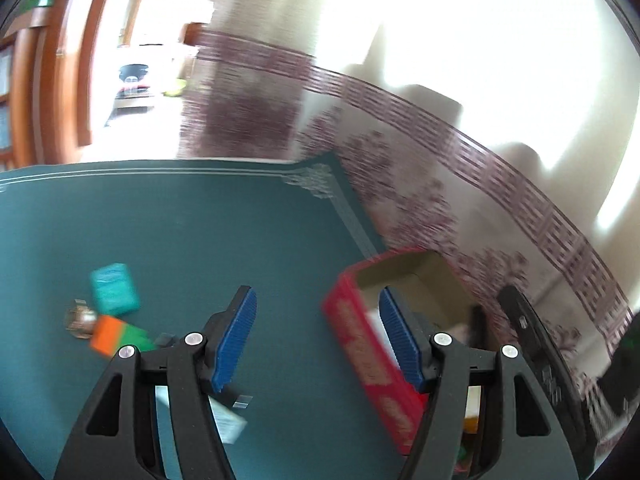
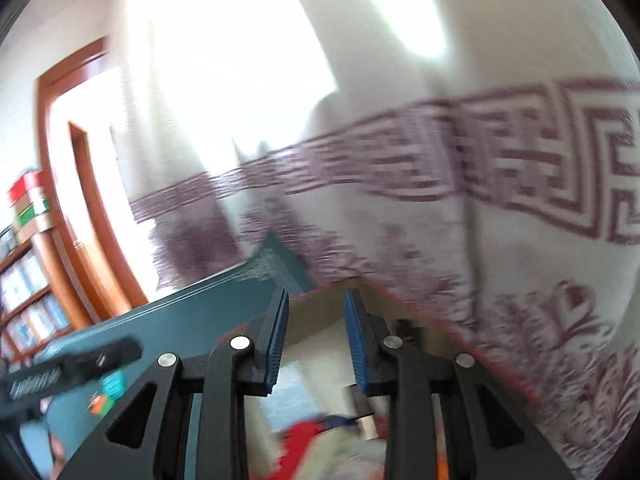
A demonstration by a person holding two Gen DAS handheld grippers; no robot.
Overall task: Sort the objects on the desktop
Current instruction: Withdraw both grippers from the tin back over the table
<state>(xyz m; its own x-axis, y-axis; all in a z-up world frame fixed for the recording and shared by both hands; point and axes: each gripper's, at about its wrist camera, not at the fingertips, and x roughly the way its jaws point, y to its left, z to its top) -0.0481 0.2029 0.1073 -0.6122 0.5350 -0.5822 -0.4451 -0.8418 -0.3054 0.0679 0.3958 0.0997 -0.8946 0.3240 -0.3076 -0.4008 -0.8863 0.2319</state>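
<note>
The left gripper stands about half open with nothing between its ribbed blue pads, above the smooth teal mat. The right gripper shows a narrow empty gap, poised over the red cardboard box. A teal packet and an orange-green block lie left on the mat.

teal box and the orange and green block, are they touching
Cannot tell. In the left wrist view the teal box sits just above the orange and green block, but blur hides whether their edges meet.
</note>
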